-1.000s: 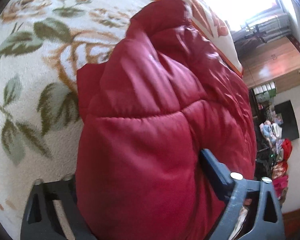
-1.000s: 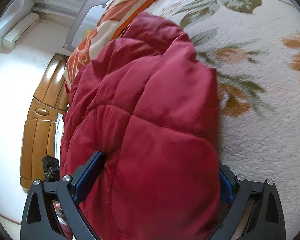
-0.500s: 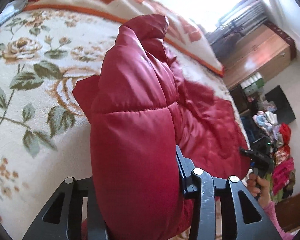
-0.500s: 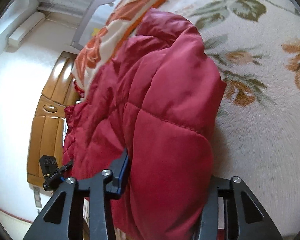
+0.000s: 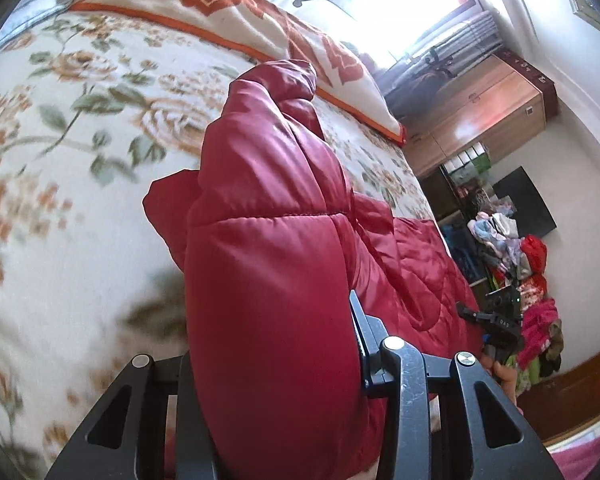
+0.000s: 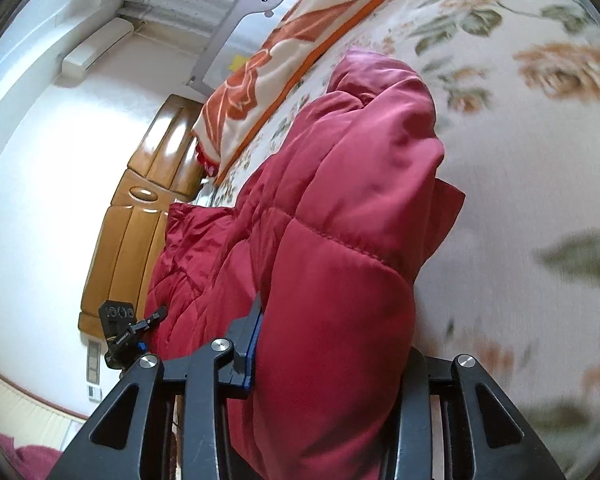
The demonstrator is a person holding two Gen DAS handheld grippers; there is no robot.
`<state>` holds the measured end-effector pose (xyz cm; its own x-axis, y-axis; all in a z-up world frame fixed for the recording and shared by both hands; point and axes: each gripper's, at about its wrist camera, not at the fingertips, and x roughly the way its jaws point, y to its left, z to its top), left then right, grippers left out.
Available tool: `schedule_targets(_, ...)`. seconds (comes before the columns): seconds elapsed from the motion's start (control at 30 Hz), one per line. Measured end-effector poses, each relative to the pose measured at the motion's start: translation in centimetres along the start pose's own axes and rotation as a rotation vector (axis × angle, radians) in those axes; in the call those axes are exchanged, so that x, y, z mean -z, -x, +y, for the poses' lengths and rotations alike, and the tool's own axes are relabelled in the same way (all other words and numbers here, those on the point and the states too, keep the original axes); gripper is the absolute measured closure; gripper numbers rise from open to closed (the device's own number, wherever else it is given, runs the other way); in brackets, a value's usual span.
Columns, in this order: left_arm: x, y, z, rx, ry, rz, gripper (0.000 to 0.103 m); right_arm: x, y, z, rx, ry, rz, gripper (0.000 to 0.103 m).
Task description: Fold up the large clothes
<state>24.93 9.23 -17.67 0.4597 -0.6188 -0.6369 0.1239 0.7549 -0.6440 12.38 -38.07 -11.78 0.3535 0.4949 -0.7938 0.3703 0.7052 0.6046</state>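
A puffy red quilted jacket (image 5: 272,248) lies on a floral bed cover (image 5: 60,128). My left gripper (image 5: 272,356) is shut on a thick fold of it and holds that part raised off the bed. My right gripper (image 6: 328,360) is shut on another thick fold of the same jacket (image 6: 340,240), also lifted. The rest of the jacket trails flat on the bed between the two grippers. The right gripper shows small in the left wrist view (image 5: 496,320), and the left one in the right wrist view (image 6: 124,332). The fingertips are hidden by the padding.
A cream and orange blanket (image 5: 260,12) is bunched along the far side of the bed. A wooden headboard (image 6: 140,208) stands at one end. A wooden cabinet (image 5: 484,120) and a heap of clothes (image 5: 532,304) are beyond the bed's other end.
Both grippers closed from wide open onto the jacket folds and lifted them. The cameras tilted up, so more of the room shows.
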Motion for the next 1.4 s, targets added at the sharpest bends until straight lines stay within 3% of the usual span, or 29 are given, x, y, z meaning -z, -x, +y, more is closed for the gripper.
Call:
schedule_targets(0.2,3.4,3.0,1.8,0.001,0.031,0.006,0.066,5.3,1.5,-0.6,-0.007,-0.035,-0.006,0.066)
schedule_targets(0.43,4.7,3.4,1.9,-0.070,0.063,0.024,0.063,6.5,0.8,-2.6,0.024,-0.077,-0.010,0.064)
schedule_targets(0.83,6.1,3.1,0.6,-0.138,0.022,0.026,0.047,8.7,0.4,-5.1,0.037,-0.101,-0.044,0.053)
schedule_targets(1.0,6.3,3.0,1.3,-0.145,0.032,0.029,0.033,9.2,0.2,-5.7,0.041,-0.109,-0.053,0.046)
schedule_targets(1.13,6.2,3.3,1.3,-0.187,0.032,0.018,0.026,9.4,0.2,-5.7,0.059,-0.114,-0.055,0.036)
schedule_targets(1.23,6.4,3.8,0.8,-0.242,0.021,-0.001,0.021,9.6,0.4,-5.5,0.120,-0.099,-0.064,0.026)
schedule_targets(1.4,6.8,4.9,-1.1,-0.379,-0.004,-0.026,0.011,9.7,0.7,-4.4,0.205,-0.055,-0.076,0.025)
